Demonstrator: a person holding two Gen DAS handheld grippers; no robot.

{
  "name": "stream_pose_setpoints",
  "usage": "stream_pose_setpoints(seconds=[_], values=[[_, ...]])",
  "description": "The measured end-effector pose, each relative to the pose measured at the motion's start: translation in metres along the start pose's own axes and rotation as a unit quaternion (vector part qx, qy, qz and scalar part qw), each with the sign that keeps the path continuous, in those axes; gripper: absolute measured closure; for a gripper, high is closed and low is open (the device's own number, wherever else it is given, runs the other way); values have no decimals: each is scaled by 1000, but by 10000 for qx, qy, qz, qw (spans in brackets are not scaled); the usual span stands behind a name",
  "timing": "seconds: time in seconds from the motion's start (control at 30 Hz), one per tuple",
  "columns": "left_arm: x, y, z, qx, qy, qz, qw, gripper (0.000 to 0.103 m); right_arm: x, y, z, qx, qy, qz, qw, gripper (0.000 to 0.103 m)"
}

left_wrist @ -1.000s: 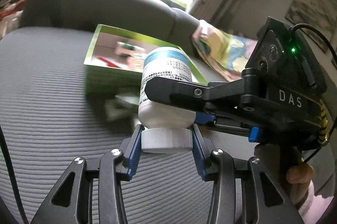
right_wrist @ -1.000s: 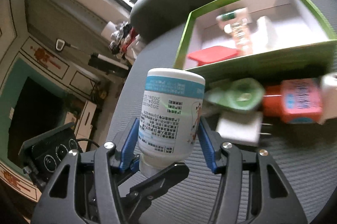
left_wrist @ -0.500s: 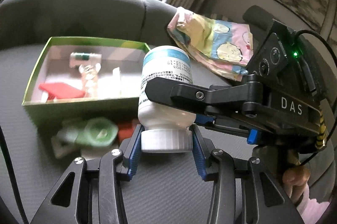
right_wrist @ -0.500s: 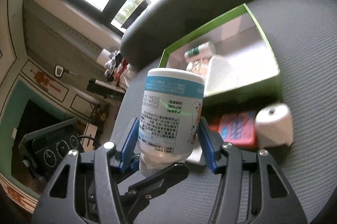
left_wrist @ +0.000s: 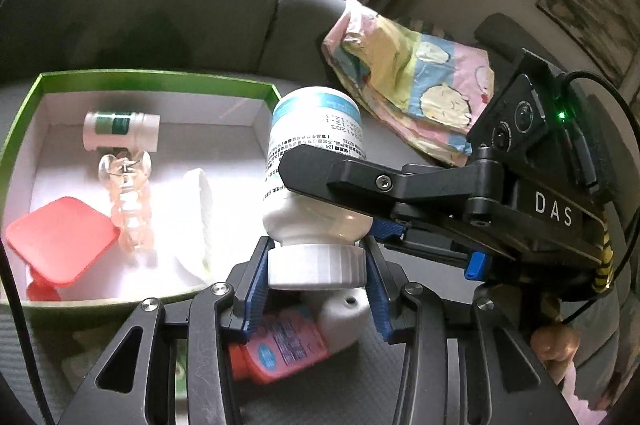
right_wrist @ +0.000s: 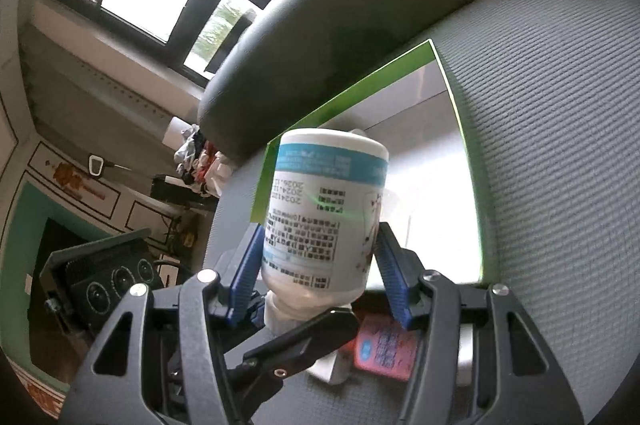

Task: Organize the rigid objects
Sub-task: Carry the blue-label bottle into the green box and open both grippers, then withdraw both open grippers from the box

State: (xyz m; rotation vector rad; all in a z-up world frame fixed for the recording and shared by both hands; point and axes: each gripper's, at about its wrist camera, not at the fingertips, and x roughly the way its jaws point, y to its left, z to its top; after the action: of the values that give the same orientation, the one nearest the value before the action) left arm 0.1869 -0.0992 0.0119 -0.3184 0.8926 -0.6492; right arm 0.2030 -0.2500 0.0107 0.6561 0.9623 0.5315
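A grey ribbed fabric sofa seat [left_wrist: 440, 377] carries everything. On it lies an open green cardboard box [left_wrist: 152, 81] with a white inside, 1 red-orange plastic bottle [left_wrist: 280, 341] just in front of it, and a colourful patterned cloth [left_wrist: 416, 93] near the backrest.

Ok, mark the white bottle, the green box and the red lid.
white bottle [left_wrist: 316, 145], left wrist view, on its printed label.
green box [left_wrist: 156, 79], left wrist view, far rim.
red lid [left_wrist: 60, 239], left wrist view, flat top.

White pill bottle [left_wrist: 316, 161] with blue-banded label stands cap-down between both tools' blue pads; green box [left_wrist: 160, 81] lies just beyond.
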Motion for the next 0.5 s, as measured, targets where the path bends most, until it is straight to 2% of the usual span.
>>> stream_pose_setpoints(seconds=[0.13, 0.2, 0.27, 0.33, 0.4, 0.5], values=[[16, 12, 9, -159, 144, 121, 9997, 59, 14, -6, 7, 12, 107, -175, 9998, 47], [22, 18, 12, -266, 178, 311, 9990, 59, 21, -7, 11, 23, 113, -343, 9993, 38], [24, 21, 15, -360, 189, 440, 9982, 54, 21, -8, 15, -8, 20, -487, 9988, 20], [22, 21, 16, -338, 195, 661, 9971, 14, 19, -8, 19, -27, -53, -569, 9984, 20], [16, 18, 14, -290, 112, 898, 9955, 6, 14, -9, 20, -37, -90, -559, 9984, 19], [7, 16, 9, -220, 87, 1304, 9912, 6, 4, -7, 14, -193, -105, -648, 9977, 16]])
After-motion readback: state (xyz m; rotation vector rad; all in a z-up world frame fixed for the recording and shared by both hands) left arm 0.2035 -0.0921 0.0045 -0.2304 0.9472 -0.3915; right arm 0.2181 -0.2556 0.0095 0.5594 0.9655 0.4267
